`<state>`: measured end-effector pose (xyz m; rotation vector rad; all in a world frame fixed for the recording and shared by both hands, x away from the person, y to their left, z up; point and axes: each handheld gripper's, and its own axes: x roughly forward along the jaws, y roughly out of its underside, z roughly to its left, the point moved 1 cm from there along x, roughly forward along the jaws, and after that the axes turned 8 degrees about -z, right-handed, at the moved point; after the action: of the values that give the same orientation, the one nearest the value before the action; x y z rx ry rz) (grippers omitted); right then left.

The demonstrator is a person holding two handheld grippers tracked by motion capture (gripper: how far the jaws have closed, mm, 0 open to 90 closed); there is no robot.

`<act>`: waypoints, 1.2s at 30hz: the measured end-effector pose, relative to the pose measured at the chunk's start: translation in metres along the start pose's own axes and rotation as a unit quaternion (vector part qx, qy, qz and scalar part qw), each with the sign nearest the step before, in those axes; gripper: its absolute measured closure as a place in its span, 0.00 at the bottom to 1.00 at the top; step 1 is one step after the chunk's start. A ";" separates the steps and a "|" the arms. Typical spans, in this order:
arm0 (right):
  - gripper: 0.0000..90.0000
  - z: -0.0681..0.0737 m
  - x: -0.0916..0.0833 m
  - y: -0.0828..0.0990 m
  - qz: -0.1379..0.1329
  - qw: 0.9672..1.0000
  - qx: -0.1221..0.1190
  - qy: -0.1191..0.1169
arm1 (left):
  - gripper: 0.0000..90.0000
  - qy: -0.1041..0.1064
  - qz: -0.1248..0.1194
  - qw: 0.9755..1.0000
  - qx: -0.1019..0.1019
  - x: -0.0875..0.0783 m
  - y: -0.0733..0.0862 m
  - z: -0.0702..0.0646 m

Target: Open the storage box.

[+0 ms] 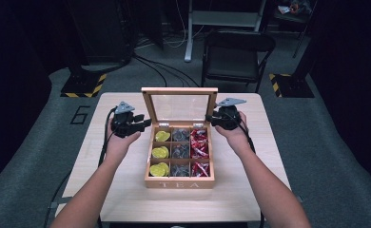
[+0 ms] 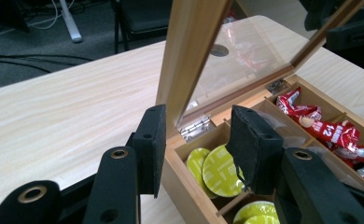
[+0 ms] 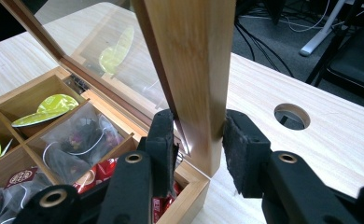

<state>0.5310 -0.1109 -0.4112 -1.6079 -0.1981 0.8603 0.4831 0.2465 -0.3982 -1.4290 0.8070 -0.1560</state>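
A wooden tea box (image 1: 179,183) stands on the table with its glass-paned lid (image 1: 179,90) raised upright. Its compartments hold yellow capsules (image 1: 160,152), grey sachets (image 1: 180,152) and red packets (image 1: 199,149). My left gripper (image 1: 145,123) is at the lid's left edge. In the left gripper view the lid frame (image 2: 189,42) stands between the jaws of my left gripper (image 2: 198,116), with a gap at the right pad. My right gripper (image 1: 209,118) is at the lid's right edge. In the right gripper view both pads of my right gripper (image 3: 201,121) press on the lid frame (image 3: 189,46).
The light wooden table (image 1: 250,190) has bare room to both sides of the box and in front of it. A round cable hole (image 3: 291,116) sits in the tabletop right of the lid. A black folding chair (image 1: 236,52) stands behind the table.
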 end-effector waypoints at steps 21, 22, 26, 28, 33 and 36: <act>0.72 -0.013 0.016 -0.010 0.012 1.000 0.021 0.006 | 0.63 0.013 -0.004 1.000 0.000 -0.014 0.014 -0.012; 0.72 -0.013 0.017 -0.010 0.013 1.000 0.021 0.006 | 0.63 0.013 -0.002 1.000 0.002 -0.015 0.016 -0.012; 0.72 -0.015 0.020 -0.011 0.015 0.999 0.031 0.009 | 0.62 0.012 0.001 1.000 0.005 -0.015 0.021 -0.014; 0.72 -0.017 0.021 -0.012 0.015 0.999 0.032 0.007 | 0.62 0.012 0.001 1.000 0.004 -0.016 0.023 -0.014; 0.72 -0.019 0.024 -0.011 0.014 0.999 0.042 0.009 | 0.62 0.011 0.001 1.000 0.003 -0.019 0.029 -0.015; 0.72 -0.020 0.026 -0.011 0.017 0.999 0.045 0.011 | 0.62 0.012 0.004 1.000 0.000 -0.019 0.032 -0.014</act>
<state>0.5659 -0.1093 -0.4121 -1.5390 -0.1157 0.8652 0.4492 0.2510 -0.4183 -1.4261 0.8311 -0.1671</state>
